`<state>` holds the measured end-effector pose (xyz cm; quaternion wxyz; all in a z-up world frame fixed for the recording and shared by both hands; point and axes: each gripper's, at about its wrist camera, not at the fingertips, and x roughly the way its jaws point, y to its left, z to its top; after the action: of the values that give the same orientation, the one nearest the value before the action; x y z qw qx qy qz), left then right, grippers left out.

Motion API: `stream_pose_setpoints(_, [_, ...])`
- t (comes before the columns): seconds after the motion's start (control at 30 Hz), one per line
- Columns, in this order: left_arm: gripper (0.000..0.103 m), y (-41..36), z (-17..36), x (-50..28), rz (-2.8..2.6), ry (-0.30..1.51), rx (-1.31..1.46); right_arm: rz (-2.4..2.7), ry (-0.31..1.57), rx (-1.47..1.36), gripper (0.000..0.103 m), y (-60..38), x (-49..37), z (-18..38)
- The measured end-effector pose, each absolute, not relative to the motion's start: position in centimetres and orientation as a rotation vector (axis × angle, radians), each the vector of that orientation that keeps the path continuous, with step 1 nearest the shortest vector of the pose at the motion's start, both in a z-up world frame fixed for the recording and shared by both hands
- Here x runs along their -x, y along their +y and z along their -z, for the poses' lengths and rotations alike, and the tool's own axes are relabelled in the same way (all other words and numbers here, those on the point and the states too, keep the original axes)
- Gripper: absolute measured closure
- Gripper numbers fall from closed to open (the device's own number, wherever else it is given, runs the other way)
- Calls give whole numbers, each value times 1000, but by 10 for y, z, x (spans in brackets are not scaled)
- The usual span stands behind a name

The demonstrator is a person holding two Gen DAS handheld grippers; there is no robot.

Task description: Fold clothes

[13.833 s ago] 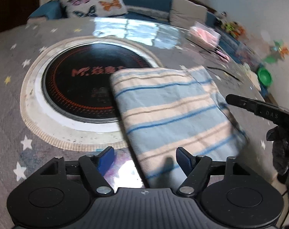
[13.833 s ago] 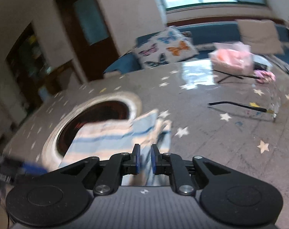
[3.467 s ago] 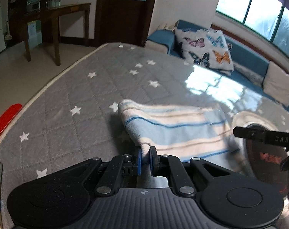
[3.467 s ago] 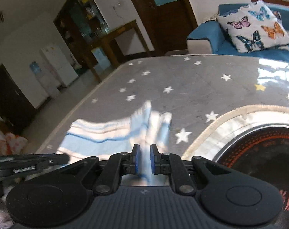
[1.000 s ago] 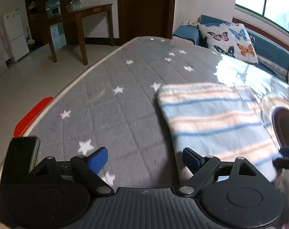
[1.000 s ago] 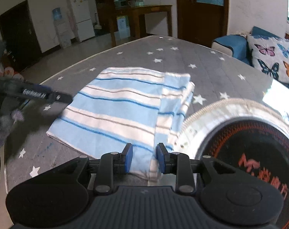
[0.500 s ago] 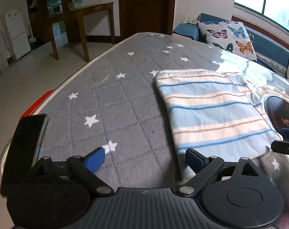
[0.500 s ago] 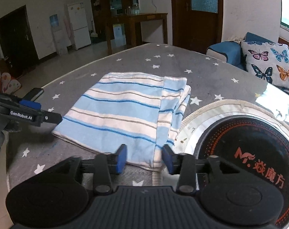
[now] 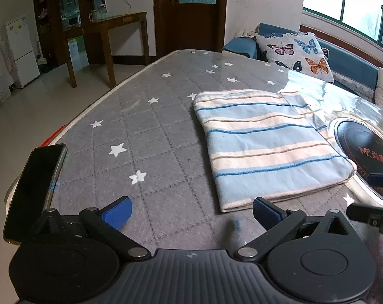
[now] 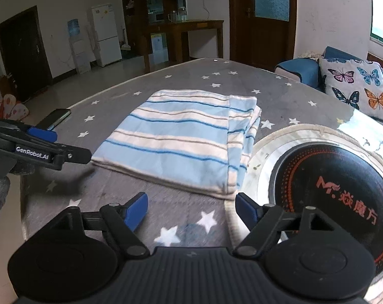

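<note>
Tabletop (image 9: 153,131), grey with white stars, carries the folded striped cloth (image 9: 264,144), lying flat with one edge just overlapping the rim of the round black hotplate (image 10: 338,187). Left gripper (image 9: 191,210) stands wide, clear of the cloth. Right gripper (image 10: 191,207), narrow a second ago, now stands wide and holds nothing. Phone (image 9: 34,190) rests at the table edge.

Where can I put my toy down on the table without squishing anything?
The big bare grey patch of the table between the phone and the striped cloth is free, and so is the starry far end beyond the cloth. It is crowded where the cloth meets the black round cooktop.
</note>
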<state>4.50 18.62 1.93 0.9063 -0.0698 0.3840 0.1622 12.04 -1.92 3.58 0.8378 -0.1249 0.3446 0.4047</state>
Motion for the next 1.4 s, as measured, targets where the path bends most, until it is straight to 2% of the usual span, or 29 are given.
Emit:
stream_pose_setpoints(0.37, [0, 167, -23, -28, -316, 745, 131, -830, 712, 220, 14, -24, -99, -36])
stream_pose_setpoints(0.67, [0, 155, -25, -21, -340, 751, 109, -808, 672, 202, 0, -28, -83, -40])
stream_pose_setpoints(1.4, [0, 135, -8, -10, -357, 778, 113, -737, 684, 168, 0, -35, -67, -29])
